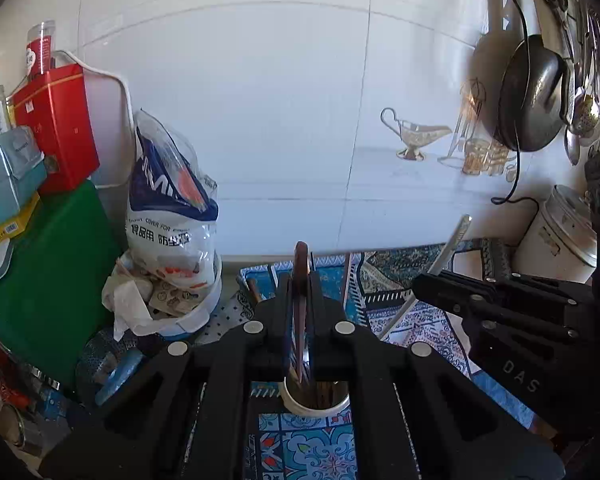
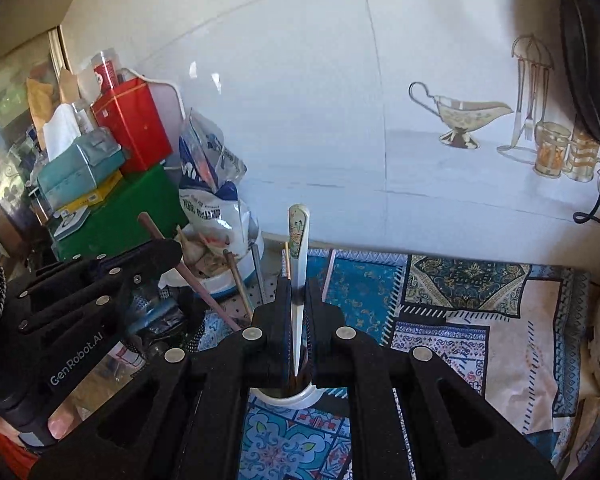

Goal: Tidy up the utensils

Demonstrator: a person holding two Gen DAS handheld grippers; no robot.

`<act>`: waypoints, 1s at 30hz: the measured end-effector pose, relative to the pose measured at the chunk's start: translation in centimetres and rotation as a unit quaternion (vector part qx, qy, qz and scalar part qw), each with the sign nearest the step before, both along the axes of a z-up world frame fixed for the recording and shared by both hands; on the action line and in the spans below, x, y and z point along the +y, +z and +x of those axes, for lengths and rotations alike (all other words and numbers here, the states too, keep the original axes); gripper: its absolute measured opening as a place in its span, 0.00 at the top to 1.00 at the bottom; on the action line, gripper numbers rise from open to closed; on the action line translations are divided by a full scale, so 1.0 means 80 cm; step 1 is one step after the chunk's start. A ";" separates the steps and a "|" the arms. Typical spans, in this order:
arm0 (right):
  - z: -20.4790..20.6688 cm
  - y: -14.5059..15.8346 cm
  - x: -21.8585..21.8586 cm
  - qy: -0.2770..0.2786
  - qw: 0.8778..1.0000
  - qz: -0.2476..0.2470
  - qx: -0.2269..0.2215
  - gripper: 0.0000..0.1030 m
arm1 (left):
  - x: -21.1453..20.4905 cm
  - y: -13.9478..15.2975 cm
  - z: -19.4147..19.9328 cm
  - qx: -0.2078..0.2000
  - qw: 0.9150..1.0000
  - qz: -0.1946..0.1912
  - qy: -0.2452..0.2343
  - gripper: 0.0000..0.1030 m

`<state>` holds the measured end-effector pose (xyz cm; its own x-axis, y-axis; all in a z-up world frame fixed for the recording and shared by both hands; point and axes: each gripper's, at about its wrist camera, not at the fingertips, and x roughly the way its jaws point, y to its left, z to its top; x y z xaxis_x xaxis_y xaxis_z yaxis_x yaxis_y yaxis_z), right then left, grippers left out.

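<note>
Utensils in transit above white holder cup [image 1: 316,400]. Left gripper [image 1: 300,300] clamped on brown-handled utensil [image 1: 301,264], handle upright, directly over the cup. Right gripper [image 2: 299,304] clenched on white patterned-handle utensil [image 2: 298,240], also above the cup [image 2: 284,398], which already contains sticks. Step in hand, judged: delivery of both pieces to the cup on the blue patterned cloth [image 2: 440,312]. Next move, judged: lowering one tip inside the rim before release, the other gripper kept clear beside the cup.

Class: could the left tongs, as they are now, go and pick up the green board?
Probably not: the left tongs are shut on a brown utensil, so they have no free grip for the green board.
</note>
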<state>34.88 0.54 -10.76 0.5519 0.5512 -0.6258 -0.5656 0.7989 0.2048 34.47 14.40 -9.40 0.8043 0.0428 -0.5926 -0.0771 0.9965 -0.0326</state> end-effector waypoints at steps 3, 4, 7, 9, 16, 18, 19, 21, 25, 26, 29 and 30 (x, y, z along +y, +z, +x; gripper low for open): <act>0.007 -0.026 0.014 0.007 0.999 -0.026 0.023 0.94 | 0.004 -0.021 0.006 0.028 1.000 0.001 -0.006 0.96; 0.009 -0.033 0.017 0.008 0.999 -0.030 0.030 0.94 | 0.005 -0.028 0.008 0.037 0.999 -0.001 -0.009 0.96; 0.014 -0.053 0.027 0.011 0.997 -0.048 0.052 0.94 | 0.009 -0.044 0.016 0.061 0.998 -0.010 -0.014 0.96; 0.016 -0.062 0.032 0.010 0.996 -0.062 0.060 0.94 | 0.011 -0.051 0.020 0.073 0.997 -0.015 -0.016 0.96; 0.010 -0.041 0.024 0.006 0.996 -0.073 0.047 0.88 | 0.012 -0.039 0.018 0.075 0.997 -0.025 -0.012 0.94; 0.004 -0.025 0.013 0.004 0.997 -0.067 0.030 0.83 | 0.009 -0.026 0.012 0.065 0.998 -0.023 -0.007 0.85; 0.001 -0.018 0.008 0.005 0.998 -0.063 0.023 0.82 | 0.007 -0.019 0.008 0.058 0.998 -0.022 -0.005 0.83; -0.008 0.000 -0.008 0.002 0.999 -0.054 0.004 0.82 | 0.002 -0.003 -0.002 0.040 0.999 -0.020 -0.001 0.77; -0.032 0.043 -0.046 -0.001 0.999 -0.028 -0.039 0.82 | -0.014 0.030 -0.026 0.004 1.000 -0.017 0.008 0.74; -0.038 0.054 -0.054 0.000 0.999 -0.020 -0.051 0.82 | -0.019 0.039 -0.035 -0.009 1.000 -0.018 0.011 0.72; -0.063 0.091 -0.086 -0.001 0.995 0.002 -0.100 0.82 | -0.037 0.065 -0.064 -0.049 0.998 -0.016 0.021 0.68; -0.074 0.105 -0.098 -0.001 0.993 0.009 -0.121 0.82 | -0.046 0.076 -0.077 -0.067 0.997 -0.015 0.025 0.67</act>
<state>28.96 -7.34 -2.37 0.6865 0.5596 -0.4643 -0.5977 0.7979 0.0780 28.35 10.74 -3.33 0.8734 0.0691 -0.4821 -0.1197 0.9900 -0.0749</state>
